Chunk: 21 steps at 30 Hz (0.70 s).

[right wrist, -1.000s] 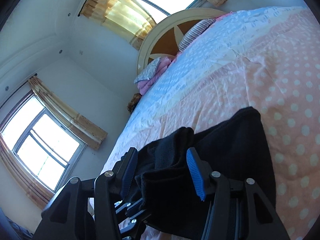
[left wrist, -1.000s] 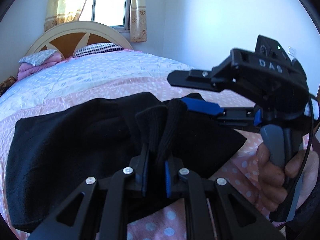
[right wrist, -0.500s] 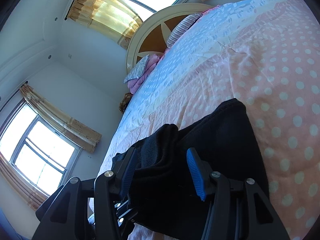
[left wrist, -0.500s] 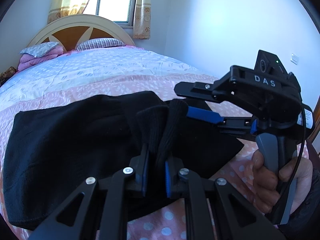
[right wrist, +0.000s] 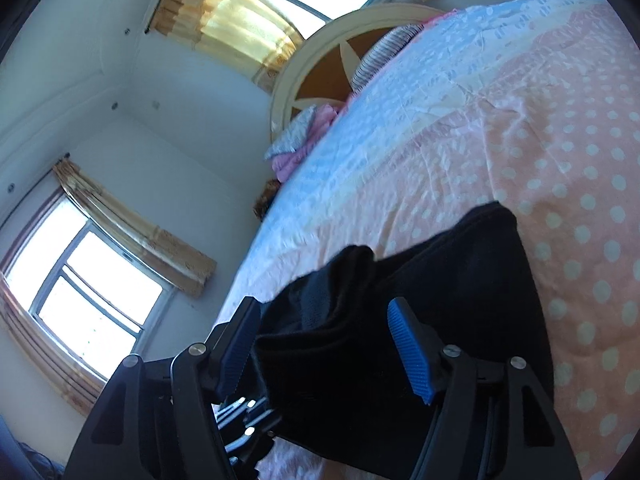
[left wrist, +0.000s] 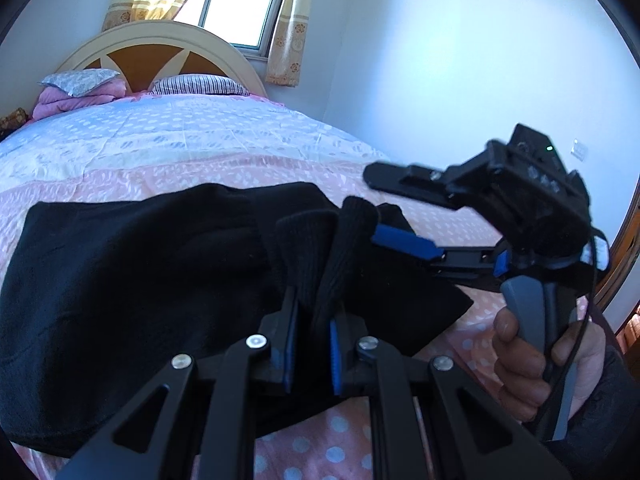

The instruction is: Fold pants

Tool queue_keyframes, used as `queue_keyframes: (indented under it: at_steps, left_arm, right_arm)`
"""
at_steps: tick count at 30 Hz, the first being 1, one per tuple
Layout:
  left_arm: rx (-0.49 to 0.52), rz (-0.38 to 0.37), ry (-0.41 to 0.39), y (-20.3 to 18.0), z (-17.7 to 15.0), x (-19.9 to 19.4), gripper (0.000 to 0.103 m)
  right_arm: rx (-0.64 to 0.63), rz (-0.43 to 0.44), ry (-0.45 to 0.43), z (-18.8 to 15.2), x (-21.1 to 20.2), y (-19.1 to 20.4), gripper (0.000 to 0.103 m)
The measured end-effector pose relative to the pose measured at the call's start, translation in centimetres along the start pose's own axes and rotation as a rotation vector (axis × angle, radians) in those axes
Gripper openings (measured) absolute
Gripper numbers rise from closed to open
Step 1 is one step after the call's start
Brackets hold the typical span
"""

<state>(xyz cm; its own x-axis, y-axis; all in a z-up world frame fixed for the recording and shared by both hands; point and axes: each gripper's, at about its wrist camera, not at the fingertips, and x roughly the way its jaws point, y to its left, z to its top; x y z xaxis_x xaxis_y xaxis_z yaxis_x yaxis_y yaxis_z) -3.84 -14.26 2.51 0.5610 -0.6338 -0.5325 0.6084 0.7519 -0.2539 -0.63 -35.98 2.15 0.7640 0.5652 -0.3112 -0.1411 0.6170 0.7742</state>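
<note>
Black pants (left wrist: 120, 280) lie folded across the pink dotted bedspread (left wrist: 320, 436). My left gripper (left wrist: 312, 320) is shut on a bunched ribbed edge of the pants, which stands up between its blue pads. My right gripper (left wrist: 384, 208) comes in from the right, held by a hand (left wrist: 520, 364), at the same bunched edge. In the right wrist view, the right gripper (right wrist: 324, 344) has its jaws opening, with black pants fabric (right wrist: 460, 280) lying loosely between the blue pads. The left gripper's frame (right wrist: 244, 412) shows just below it.
The bed runs back to a cream and brown headboard (left wrist: 160, 48) with a striped pillow (left wrist: 196, 84) and folded pink bedding (left wrist: 76, 96). Curtained windows (right wrist: 88, 288) sit on the walls. A white wall (left wrist: 440, 60) stands to the right of the bed.
The right gripper's jaws have spread wider around the pants edge. The left gripper keeps its grip and has shifted and rolled slightly.
</note>
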Motion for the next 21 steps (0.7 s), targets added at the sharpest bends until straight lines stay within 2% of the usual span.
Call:
queue_keyframes:
  at_steps: [3,10,14,17,21]
  left_arm:
    - [0.055,0.021,-0.027,-0.7,-0.6,-0.1,0.014]
    - [0.186,0.073,-0.086,-2.3,-1.7,-0.7,0.014]
    - [0.24,0.079,-0.087,-2.5,-2.6,-1.0,0.014]
    - [0.303,0.098,-0.092,-2.9,-3.1,-0.9,0.014]
    - [0.392,0.145,-0.087,-3.7,-3.4,-0.5,0.014]
  right_arm:
    - [-0.01,-0.012,0.03,-0.2,0.4,0.1,0.068]
    - [-0.056,0.044,0.087,-0.7,1.0,1.6,0.068]
    - [-0.074,0.074,0.166,-1.3,2.2,2.3,0.068]
    - [-0.092,0.018,0.165,-1.5,2.6,2.4,0.068]
    - [-0.095,-0.006,0.159,-1.6,2.9,2.1,0.068]
